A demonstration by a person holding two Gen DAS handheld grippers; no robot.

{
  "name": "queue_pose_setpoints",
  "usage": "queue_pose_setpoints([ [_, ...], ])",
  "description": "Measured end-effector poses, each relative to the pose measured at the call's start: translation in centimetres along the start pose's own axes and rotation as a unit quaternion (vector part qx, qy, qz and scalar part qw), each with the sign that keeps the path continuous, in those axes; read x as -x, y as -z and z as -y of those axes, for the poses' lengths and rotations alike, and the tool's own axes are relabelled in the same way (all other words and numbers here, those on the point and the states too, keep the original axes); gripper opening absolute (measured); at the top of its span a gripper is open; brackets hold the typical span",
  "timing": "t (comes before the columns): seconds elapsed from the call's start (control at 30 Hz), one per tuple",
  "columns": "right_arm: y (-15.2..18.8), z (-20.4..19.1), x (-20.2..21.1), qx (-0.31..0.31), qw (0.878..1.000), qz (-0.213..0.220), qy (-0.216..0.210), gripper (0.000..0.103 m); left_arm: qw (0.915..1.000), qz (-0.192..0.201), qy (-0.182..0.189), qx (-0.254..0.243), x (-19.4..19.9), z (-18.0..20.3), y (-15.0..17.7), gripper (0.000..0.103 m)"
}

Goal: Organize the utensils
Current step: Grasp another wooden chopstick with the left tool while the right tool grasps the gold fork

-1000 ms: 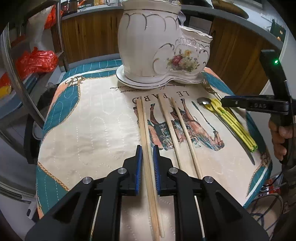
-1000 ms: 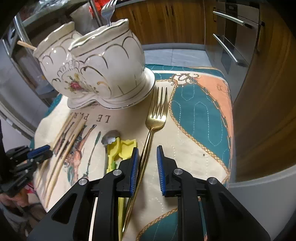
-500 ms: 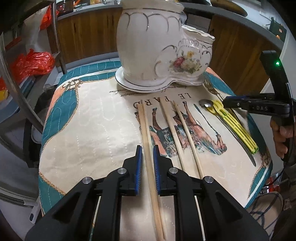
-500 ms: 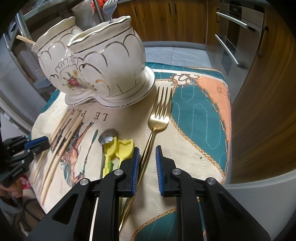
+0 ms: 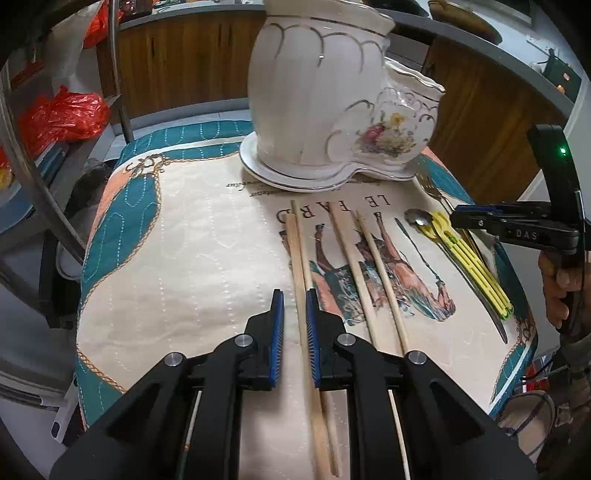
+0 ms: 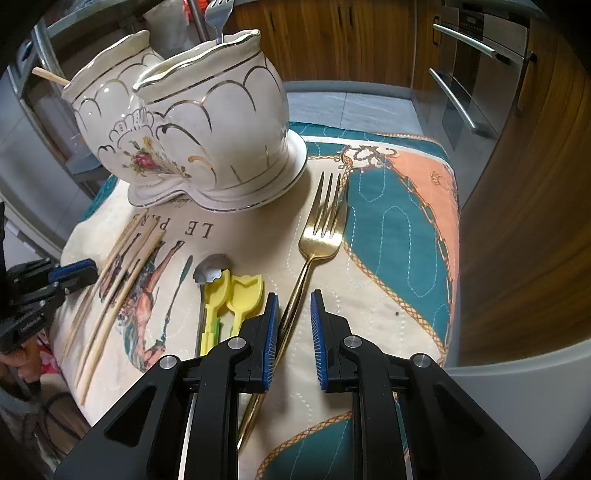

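Wooden chopsticks (image 5: 301, 266) between our left hand-held gripper (image 5: 295, 295) pads.
Narrow gap, grip seemingly unclosed; our right hand-held gripper (image 6: 293, 299) straddles the gold fork (image 6: 317, 236), slightly open.

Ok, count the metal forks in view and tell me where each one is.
2. A gold metal fork lies on the patterned cloth, handle between the right gripper's jaws; a silver metal fork stands in the white ceramic holder. More may hide inside.
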State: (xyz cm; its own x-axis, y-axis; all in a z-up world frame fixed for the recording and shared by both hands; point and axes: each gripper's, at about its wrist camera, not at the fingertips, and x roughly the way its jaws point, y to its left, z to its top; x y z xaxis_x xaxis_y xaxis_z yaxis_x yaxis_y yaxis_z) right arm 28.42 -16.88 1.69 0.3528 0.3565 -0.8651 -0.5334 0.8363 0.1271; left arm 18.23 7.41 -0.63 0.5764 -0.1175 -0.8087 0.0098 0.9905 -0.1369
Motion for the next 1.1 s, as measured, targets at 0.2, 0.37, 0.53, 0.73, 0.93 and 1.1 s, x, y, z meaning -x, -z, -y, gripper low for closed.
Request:
queue_pose_setpoints([
  [0.2,-0.2,0.1,0.1,0.005,1.0,-0.009,0.003,0.018,0.9995,-0.009,-0.015,-0.024,0.1,0.4,0.0,0.012],
  [0.37,-0.3,-0.1,0.1,0.023,0.999,-0.03,0.012,0.018,0.9963,-0.035,-0.034,-0.07,-0.2,1.4,0.0,0.012],
  [0.53,-0.9,-0.5,-0.1,0.046,0.996,-0.069,0.024,0.018,0.9894,-0.08,-0.051,-0.109,-0.4,1.4,-0.9,0.012],
  [0.73,-1.7,-0.9,-0.6,0.07,0.991,-0.107,0.034,0.016,0.9723,-0.152,-0.062,-0.167,-0.9,1.4,-2.0,0.012],
  [0.93,-2.4,-0.2,-1.2,0.062,0.986,-0.154,0.03,0.015,0.9599,-0.22,-0.045,-0.168,-2.0,0.6,-3.9,0.012],
  [1.1,-3.4,0.6,-1.8,0.028,0.983,-0.18,0.019,0.015,0.9516,-0.261,-0.035,-0.159,-3.0,0.2,-5.2,0.012],
])
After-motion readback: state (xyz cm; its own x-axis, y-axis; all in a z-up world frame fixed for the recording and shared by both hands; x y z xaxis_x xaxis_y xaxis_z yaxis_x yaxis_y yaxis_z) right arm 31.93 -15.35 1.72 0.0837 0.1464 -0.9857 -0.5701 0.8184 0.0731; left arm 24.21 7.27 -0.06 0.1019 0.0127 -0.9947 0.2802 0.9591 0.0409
